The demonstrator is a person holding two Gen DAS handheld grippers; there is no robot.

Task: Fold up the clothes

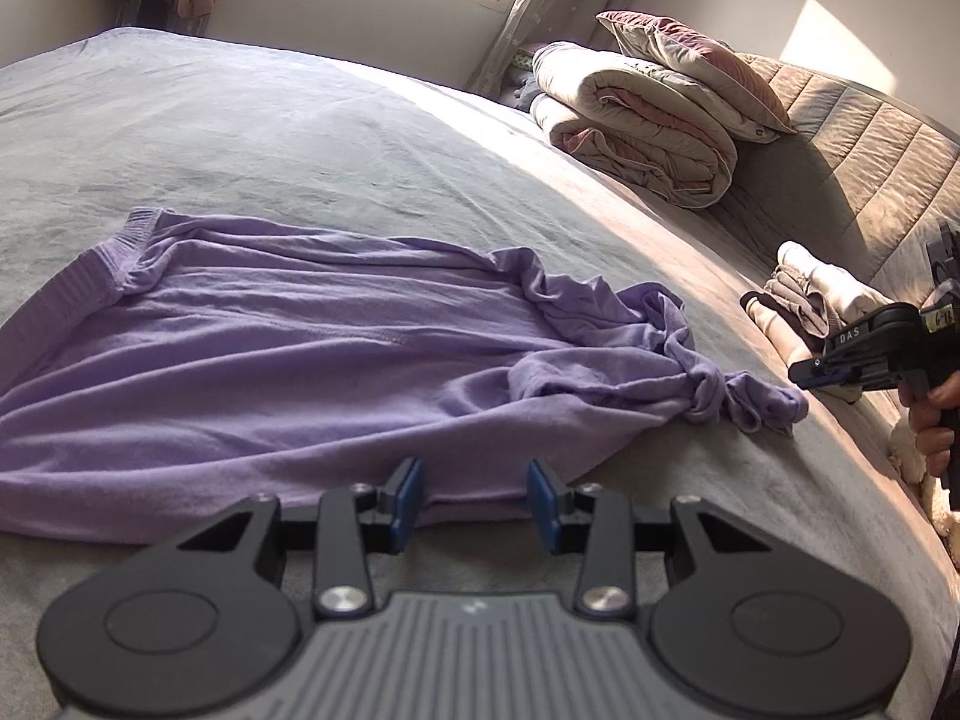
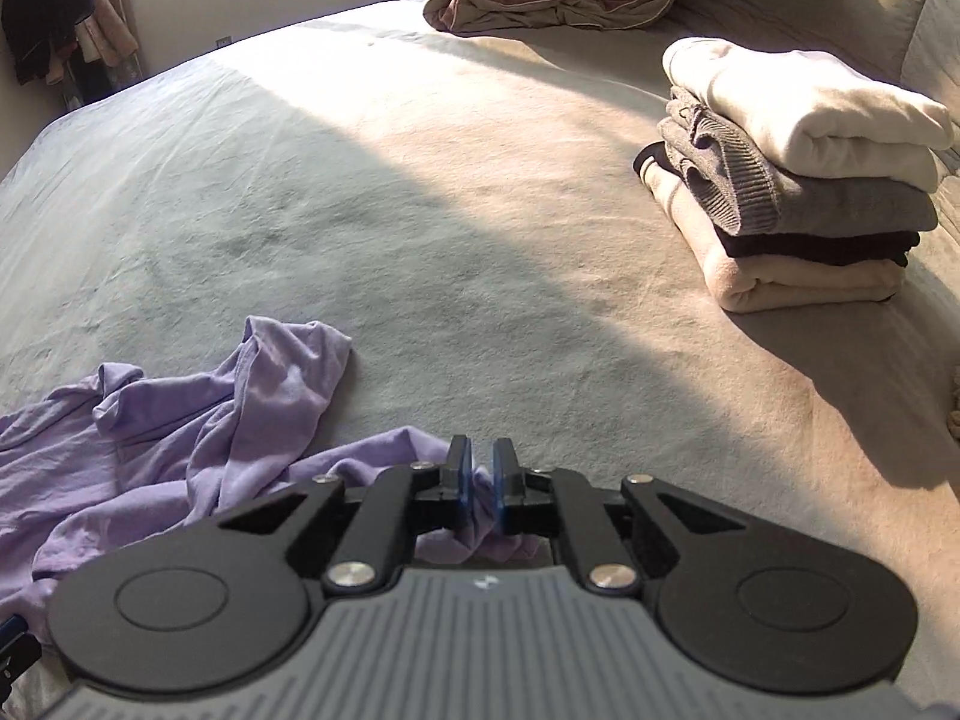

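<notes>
While the purple top lies spread and creased on the bed, an early step is judged in hand: gathering an end for the first fold. The left tool is held apart at the near hem, gripping nothing. The right tool is clamped on a bunched purple end. Next, a hem grip and a level lift are judged needed. Counted: one top, two tools, one stack of four folded garments, one rolled quilt beyond.
</notes>
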